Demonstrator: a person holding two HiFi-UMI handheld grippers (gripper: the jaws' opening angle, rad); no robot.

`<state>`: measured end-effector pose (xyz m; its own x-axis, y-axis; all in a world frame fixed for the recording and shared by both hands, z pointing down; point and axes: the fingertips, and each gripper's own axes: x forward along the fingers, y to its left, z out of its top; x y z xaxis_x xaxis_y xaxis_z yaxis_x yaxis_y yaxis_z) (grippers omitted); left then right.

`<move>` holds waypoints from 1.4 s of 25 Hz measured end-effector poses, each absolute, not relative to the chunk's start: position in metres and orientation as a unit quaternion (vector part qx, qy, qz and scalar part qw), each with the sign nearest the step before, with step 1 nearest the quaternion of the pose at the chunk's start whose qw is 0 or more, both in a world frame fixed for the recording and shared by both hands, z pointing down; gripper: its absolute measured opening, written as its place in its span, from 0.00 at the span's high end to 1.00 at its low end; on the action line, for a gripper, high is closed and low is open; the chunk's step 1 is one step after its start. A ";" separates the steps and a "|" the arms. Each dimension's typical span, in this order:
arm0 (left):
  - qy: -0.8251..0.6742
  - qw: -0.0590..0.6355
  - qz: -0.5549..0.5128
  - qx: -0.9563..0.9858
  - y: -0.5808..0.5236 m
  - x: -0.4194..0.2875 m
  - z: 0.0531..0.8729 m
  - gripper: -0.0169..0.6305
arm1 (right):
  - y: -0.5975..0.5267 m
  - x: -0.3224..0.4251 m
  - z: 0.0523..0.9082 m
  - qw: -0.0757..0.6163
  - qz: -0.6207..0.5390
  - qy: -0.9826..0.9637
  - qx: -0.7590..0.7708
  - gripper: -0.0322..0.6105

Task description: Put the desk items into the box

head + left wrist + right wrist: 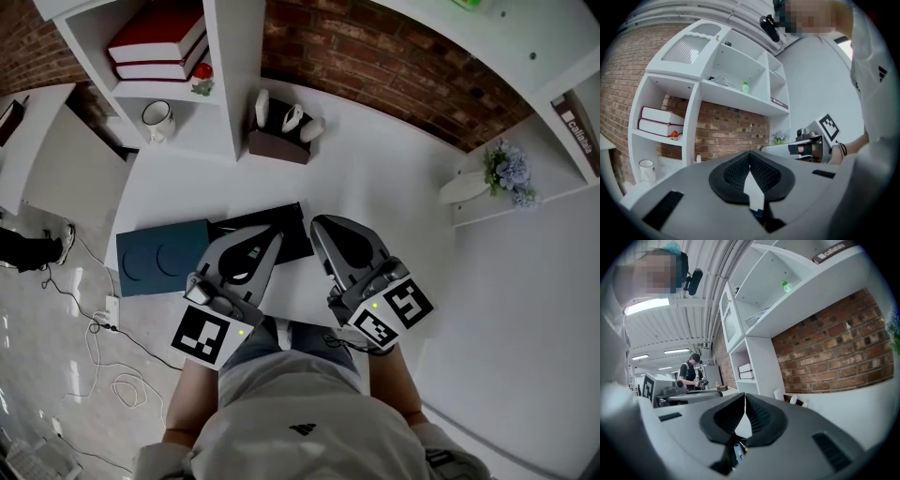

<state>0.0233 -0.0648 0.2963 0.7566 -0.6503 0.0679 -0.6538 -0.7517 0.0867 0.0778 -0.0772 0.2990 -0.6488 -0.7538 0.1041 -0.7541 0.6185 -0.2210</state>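
Both grippers are held level and close to my body over the near edge of the white desk [375,159]. My left gripper [272,234] is shut and holds nothing; its tips hang over a flat black piece [286,223] next to a dark blue box [161,256]. In its own view the left gripper [750,153] shows both pads meeting. My right gripper [322,223] is also shut and holds nothing, and its pads touch in the right gripper view [744,397]. A brown holder [279,141] with white items in it stands at the back of the desk.
A white shelf unit at the back left carries red books [155,42] and a mug [157,117]. At the right stand a small white dish [464,187] and a bunch of pale flowers [506,169]. Behind is a brick wall [375,56]. Cables lie on the floor [103,328] at the left.
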 end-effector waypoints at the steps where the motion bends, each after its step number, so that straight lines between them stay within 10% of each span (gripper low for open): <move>1: -0.351 0.053 0.017 0.935 -0.067 0.019 0.297 0.95 | -0.080 0.073 0.300 0.001 0.125 -0.900 0.417 0.93; 35: -0.316 0.065 0.016 0.946 -0.162 -0.068 0.318 0.95 | -0.228 0.008 0.372 0.063 0.182 -0.834 0.518 0.88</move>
